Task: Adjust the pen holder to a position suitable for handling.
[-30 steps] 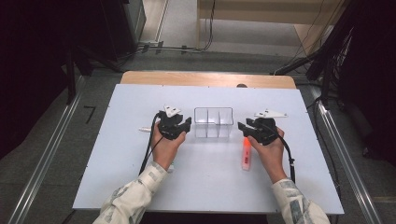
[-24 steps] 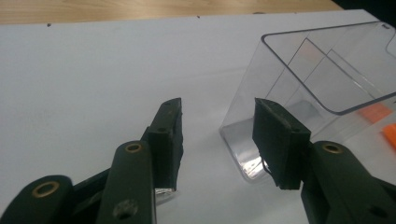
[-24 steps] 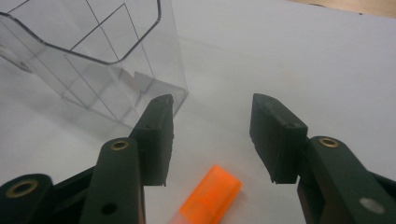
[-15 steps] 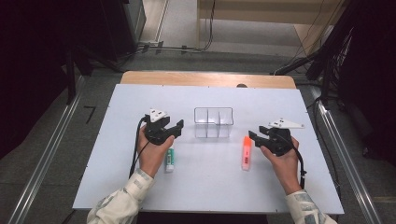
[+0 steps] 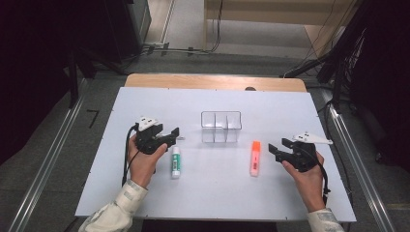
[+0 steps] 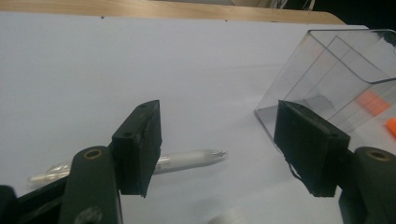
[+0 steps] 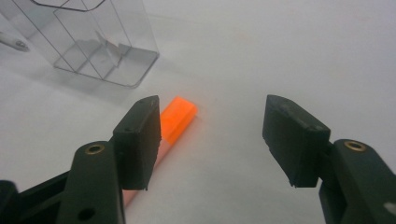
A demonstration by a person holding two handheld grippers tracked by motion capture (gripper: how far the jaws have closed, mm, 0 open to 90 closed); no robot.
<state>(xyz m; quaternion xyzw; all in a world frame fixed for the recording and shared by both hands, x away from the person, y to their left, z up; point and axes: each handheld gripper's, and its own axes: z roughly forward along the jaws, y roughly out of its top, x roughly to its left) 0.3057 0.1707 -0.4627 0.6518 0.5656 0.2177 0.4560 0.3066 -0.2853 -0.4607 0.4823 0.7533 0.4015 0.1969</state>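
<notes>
On the white table (image 5: pixel 217 203) in the high view, I count one clear plastic three-compartment box (image 5: pixel 221 127), one white glue stick with a green label (image 5: pixel 175 162) and one orange highlighter marker (image 5: pixel 255 158). My left gripper (image 5: pixel 170 134) sits just left of the glue stick's far end; my right gripper (image 5: pixel 277 148) sits to the right of the highlighter, a short way apart. Both things lie with their long axes running away from me, one on each side of the box, each nearer its own hand. Each claw has just been opening and now stands spread, with nothing between the jaws.

Along the left gripper view, the jaws are wide apart and hold nothing; a translucent pen-like stick (image 6: pixel 187 160) lies crosswise beyond the left jaw, the clear box (image 6: pixel 327 79) to the right.

Along the right gripper view, the jaws again gape with nothing in them. The highlighter (image 7: pixel 177 116) lies beyond and partly behind the left jaw, slanting toward the box (image 7: pixel 93 42), so I judge a regrasp would need a shift toward that side.
</notes>
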